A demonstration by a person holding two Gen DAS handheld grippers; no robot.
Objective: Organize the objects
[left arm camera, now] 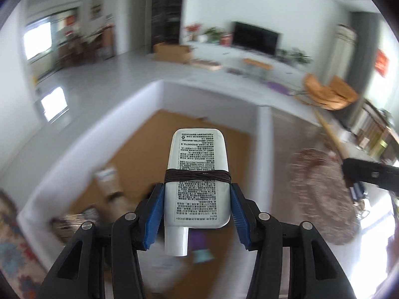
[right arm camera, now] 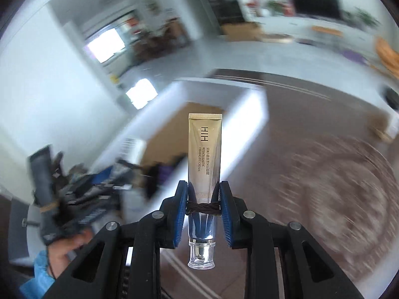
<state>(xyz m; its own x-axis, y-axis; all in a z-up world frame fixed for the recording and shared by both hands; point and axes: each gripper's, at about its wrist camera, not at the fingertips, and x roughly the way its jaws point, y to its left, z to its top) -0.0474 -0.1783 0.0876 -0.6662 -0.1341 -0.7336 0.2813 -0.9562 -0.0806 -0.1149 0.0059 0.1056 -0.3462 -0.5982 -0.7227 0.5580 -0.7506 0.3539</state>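
My left gripper point(left arm camera: 197, 199) is shut on a white sunscreen tube point(left arm camera: 197, 174) with printed text and a dark band around its middle, cap towards the camera. It hangs above a white box point(left arm camera: 159, 92) with a brown floor point(left arm camera: 154, 144) that holds several blurred items. My right gripper point(right arm camera: 203, 199) is shut on a gold and silver eye cream tube point(right arm camera: 204, 154), clear cap towards the camera, also wrapped with a dark band. The white box point(right arm camera: 219, 104) lies behind it.
A round patterned mat point(left arm camera: 321, 196) point(right arm camera: 336, 194) lies on the dark table right of the box. The other gripper point(left arm camera: 369, 174) shows at the right edge of the left view. The person's hand and left gripper point(right arm camera: 62, 199) show at left. A living room lies beyond.
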